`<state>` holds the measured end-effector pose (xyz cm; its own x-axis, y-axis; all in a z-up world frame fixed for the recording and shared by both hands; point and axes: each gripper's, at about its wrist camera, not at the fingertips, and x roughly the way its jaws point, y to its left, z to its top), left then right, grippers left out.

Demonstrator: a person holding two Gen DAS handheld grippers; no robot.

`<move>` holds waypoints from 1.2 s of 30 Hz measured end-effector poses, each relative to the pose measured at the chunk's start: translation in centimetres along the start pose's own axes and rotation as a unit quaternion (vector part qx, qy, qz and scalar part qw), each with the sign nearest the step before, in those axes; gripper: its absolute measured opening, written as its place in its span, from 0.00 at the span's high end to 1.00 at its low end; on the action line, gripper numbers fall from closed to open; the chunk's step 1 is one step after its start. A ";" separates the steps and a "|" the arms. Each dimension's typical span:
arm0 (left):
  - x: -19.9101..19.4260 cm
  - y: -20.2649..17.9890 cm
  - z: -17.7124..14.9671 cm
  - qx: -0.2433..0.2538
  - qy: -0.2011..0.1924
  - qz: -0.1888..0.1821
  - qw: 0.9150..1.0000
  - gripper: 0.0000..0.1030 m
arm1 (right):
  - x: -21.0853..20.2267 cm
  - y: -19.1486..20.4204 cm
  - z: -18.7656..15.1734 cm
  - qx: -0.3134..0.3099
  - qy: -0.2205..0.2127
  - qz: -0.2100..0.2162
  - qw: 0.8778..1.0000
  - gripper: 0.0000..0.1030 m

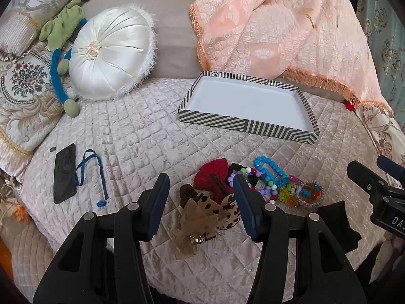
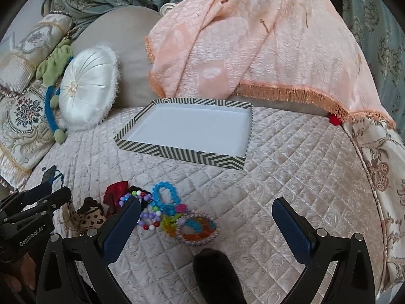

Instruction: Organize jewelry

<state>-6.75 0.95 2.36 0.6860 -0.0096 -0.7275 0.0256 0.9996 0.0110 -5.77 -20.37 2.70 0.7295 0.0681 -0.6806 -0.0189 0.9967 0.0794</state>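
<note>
A striped tray [image 1: 227,122] with an empty white floor lies on the quilted bed; it also shows in the right wrist view [image 2: 177,152]. In front of it lies a pile of jewelry: a blue bead bracelet [image 1: 268,168], a multicolour bead bracelet [image 1: 243,173], an orange-and-blue bangle [image 1: 310,193], a red hair piece [image 1: 214,173] and a leopard-print bow [image 1: 215,210]. My left gripper [image 1: 200,179] is open above the bow and red piece, holding nothing. My right gripper [image 2: 206,206] is open and empty, just right of the pile, above the bangle [image 2: 197,226].
A black phone [image 1: 64,173] with a blue lanyard [image 1: 97,174] lies at the left. A white round cushion [image 1: 111,55], a green plush toy [image 1: 63,25] and patterned pillows stand behind. A peach fringed blanket [image 1: 278,25] hangs over the headboard behind the tray.
</note>
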 end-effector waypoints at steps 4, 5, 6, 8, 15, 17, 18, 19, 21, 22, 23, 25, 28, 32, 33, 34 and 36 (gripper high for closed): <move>-0.2 0.0 -0.2 0.002 -0.001 -0.001 1.000 0.49 | 0.1 0.0 0.0 0.008 0.002 0.007 1.000 0.00; -0.2 0.0 -0.2 0.001 -0.002 -0.001 1.000 0.49 | 0.1 0.0 0.1 0.007 0.002 0.006 1.000 0.00; -0.2 0.0 -0.2 0.001 -0.002 -0.002 1.000 0.49 | 0.0 0.0 0.0 0.005 0.003 0.006 1.000 0.00; -0.3 -0.2 -0.3 0.002 -0.002 -0.004 1.000 0.49 | 0.0 0.1 -0.1 0.005 0.002 0.007 1.000 0.00; -0.4 -0.4 -0.1 0.004 -0.003 -0.013 1.000 0.49 | -0.2 0.6 0.1 -0.006 -0.003 -0.002 1.000 0.00; -0.4 -0.4 0.0 0.004 -0.003 -0.013 1.000 0.49 | -0.2 0.7 0.1 -0.010 -0.004 -0.004 1.000 0.00; -0.4 -0.4 0.0 0.005 -0.003 -0.014 1.000 0.49 | -0.3 0.7 0.1 -0.011 -0.004 -0.004 1.000 0.00; -0.4 -0.4 0.0 0.004 -0.003 -0.014 1.000 0.49 | -0.3 0.7 0.1 -0.011 -0.004 -0.003 1.000 0.00; -0.4 -0.4 0.0 0.004 -0.003 -0.013 1.000 0.49 | -0.3 0.7 0.1 -0.011 -0.004 -0.004 1.000 0.00; -0.4 -0.4 0.0 0.005 -0.003 -0.014 1.000 0.49 | -0.3 0.8 0.1 -0.013 -0.004 -0.006 1.000 0.00; -0.4 -0.4 0.0 0.005 -0.002 -0.015 1.000 0.49 | -0.3 0.8 0.1 -0.014 -0.004 -0.006 1.000 0.00; -0.3 -0.4 0.0 0.005 -0.001 -0.015 1.000 0.49 | -0.3 0.7 0.1 -0.014 -0.004 -0.004 1.000 0.00; -0.2 -0.5 0.0 0.006 0.001 -0.014 1.000 0.49 | -0.3 0.6 0.1 -0.013 -0.003 -0.005 1.000 0.00; -0.1 -0.5 -0.2 0.006 0.003 -0.013 1.000 0.49 | -0.2 0.5 0.0 -0.013 -0.002 -0.006 1.000 0.00; -0.1 -0.5 -0.3 0.007 0.004 -0.013 1.000 0.49 | -0.2 0.5 0.0 -0.012 -0.001 -0.006 1.000 0.00; 0.0 -0.5 -0.3 0.007 0.004 -0.012 1.000 0.49 | -0.2 0.5 0.0 -0.013 -0.002 -0.007 1.000 0.00; 0.1 -0.5 -0.4 0.007 0.005 -0.012 1.000 0.49 | -0.2 0.5 0.0 -0.013 -0.002 -0.007 1.000 0.00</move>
<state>-6.98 0.46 2.07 0.6775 -0.0325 -0.7348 0.0520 0.9986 0.0038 -5.91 -19.87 2.92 0.7325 0.0546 -0.6785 -0.0275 0.9983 0.0506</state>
